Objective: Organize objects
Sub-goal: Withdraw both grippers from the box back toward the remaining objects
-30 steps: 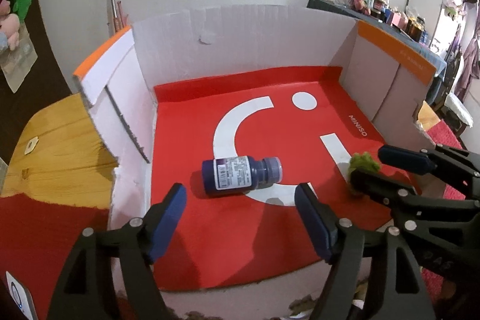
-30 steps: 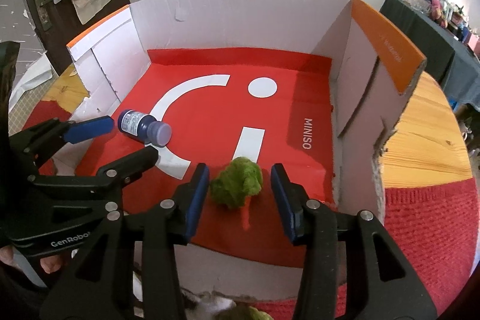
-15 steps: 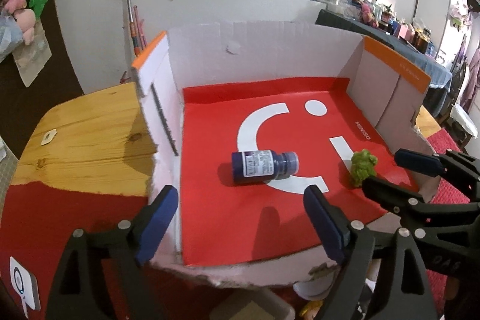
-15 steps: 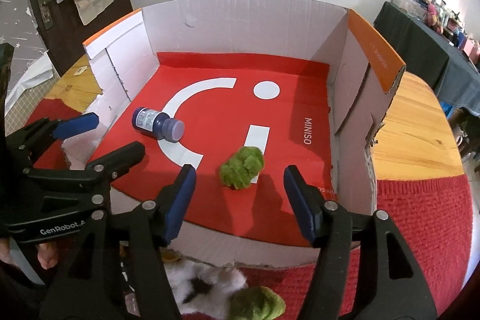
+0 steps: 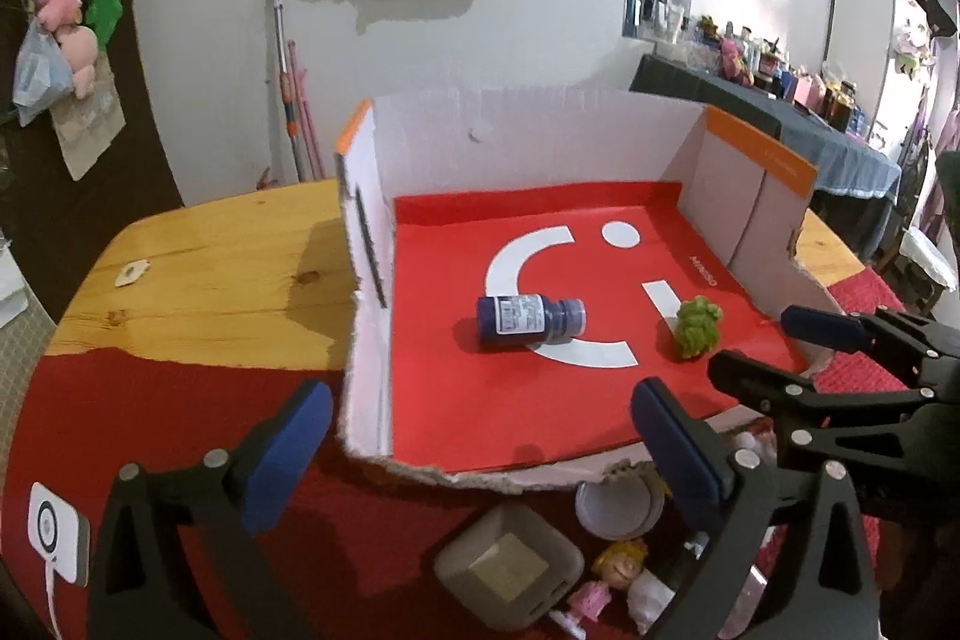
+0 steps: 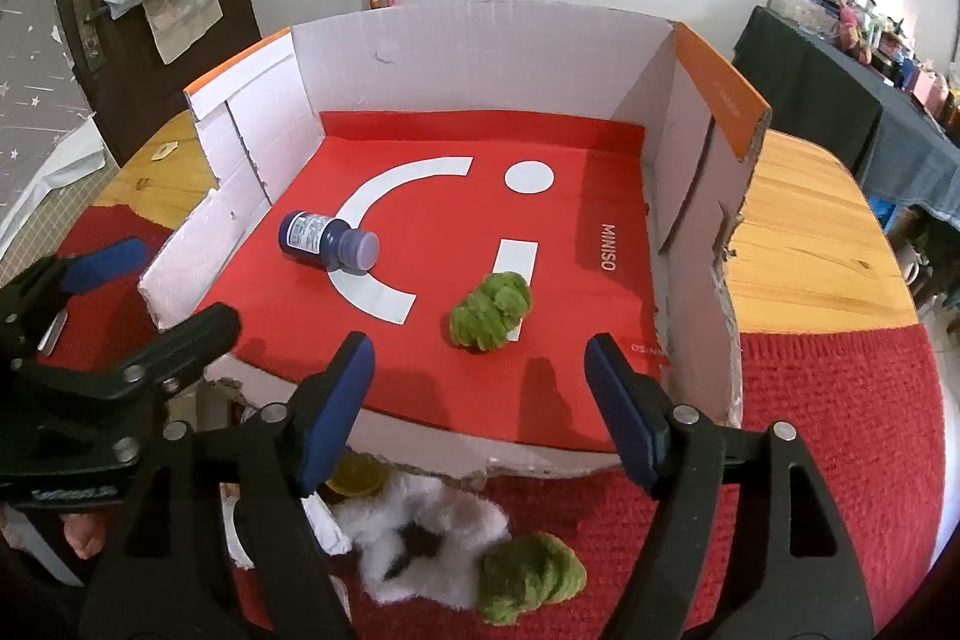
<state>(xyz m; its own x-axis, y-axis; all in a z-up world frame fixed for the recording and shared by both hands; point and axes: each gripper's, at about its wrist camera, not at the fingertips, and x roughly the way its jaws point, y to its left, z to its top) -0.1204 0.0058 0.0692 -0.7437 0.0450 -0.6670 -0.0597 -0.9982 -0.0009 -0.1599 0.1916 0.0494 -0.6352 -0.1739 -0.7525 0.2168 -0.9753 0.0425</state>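
L to R: left gripper (image 5: 480, 445) hangs over the red knit cloth (image 6: 840, 430) at the box's near left corner, jaws spread wide, nothing between them. The cardboard box (image 5: 540, 154) w/ red Miniso liner sits on the wooden table (image 5: 210, 280); its near wall is torn low. Inside, toward the left-centre, a dark blue bottle (image 5: 528, 321) lies on its side, cap pointing right, resting across the white arc of the logo. Right of it, apart from the bottle, a small green plush (image 5: 696, 327) sits just beside the white bar. Right gripper (image 6: 480, 400) is outside the near wall, roughly in line w/ that plush, also splayed and holding nothing. So 2 items look done, both already in the box. What's left, as far as the pics show, is the pile on the cloth in front of the box: a grey square container (image 5: 510, 568), a white round lid or cup (image 5: 618, 505), a little doll w/ yellow hair and pink outfit (image 5: 606, 580), a white fluffy toy w/ dark patch (image 6: 420, 538), a second green plush (image 6: 528, 580), plus sth yellow (image 6: 360, 478) half hidden under the box edge; can't tell what it is. My guess: early-to-mid progress, w/ more items outside than in. Next pick probably comes from that pile, since both grippers are free and close to it.
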